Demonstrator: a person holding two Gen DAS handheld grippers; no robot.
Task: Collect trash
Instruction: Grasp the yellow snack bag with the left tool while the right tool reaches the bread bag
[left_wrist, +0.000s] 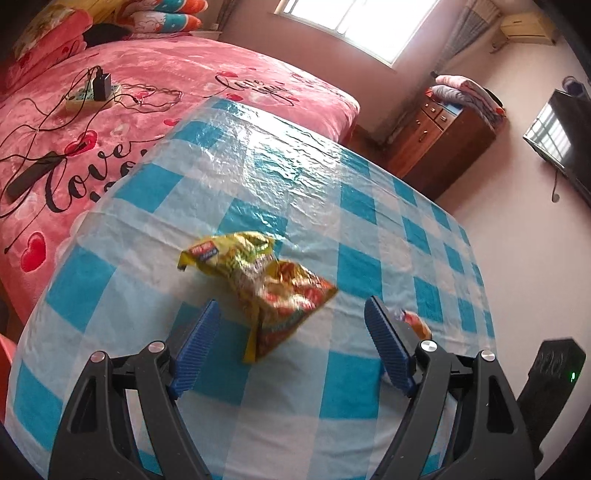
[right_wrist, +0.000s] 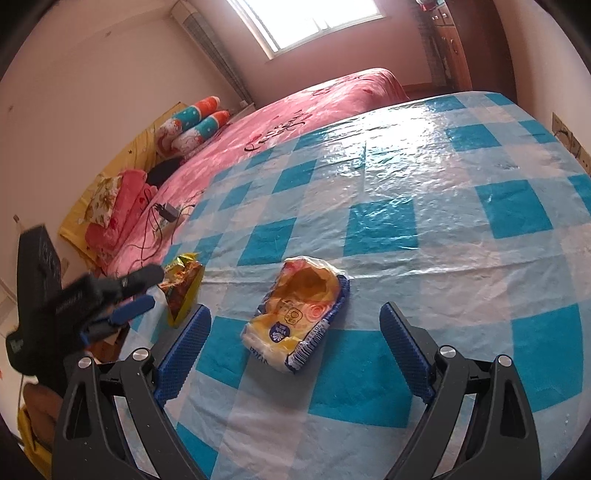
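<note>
A bedroom with pale pink walls holds a worktop (left_wrist: 369, 206) covered in a glossy blue-and-white checked cloth, with a bed (left_wrist: 155, 85) under a pink blanket just beyond its far edge. A power strip (left_wrist: 92, 94) with a black plug and tangled cables lies on the blanket, and a wooden cabinet (left_wrist: 439, 136) stands past the bed below a bright window (left_wrist: 354, 22).

The left hand-held gripper (left_wrist: 291, 314) hangs over the worktop with its blue fingers spread wide and nothing between the pads. A crumpled yellow-and-red snack bag (left_wrist: 262, 280) lies on the cloth just ahead of and between its fingertips, apart from both pads.

The right hand-held gripper (right_wrist: 295, 317) is likewise spread, gripping nothing. A yellow wrapper (right_wrist: 299, 314) with a blue-and-white edge lies on the cloth right in front of it, between the lines of its two fingers, touching neither. In the right wrist view the snack bag (right_wrist: 183, 284) sits off to that gripper's left, with the left hand-held gripper (right_wrist: 144, 291) just beside it. In the left wrist view a sliver of the yellow wrapper (left_wrist: 415, 321) peeks out behind the right-hand finger.
</note>
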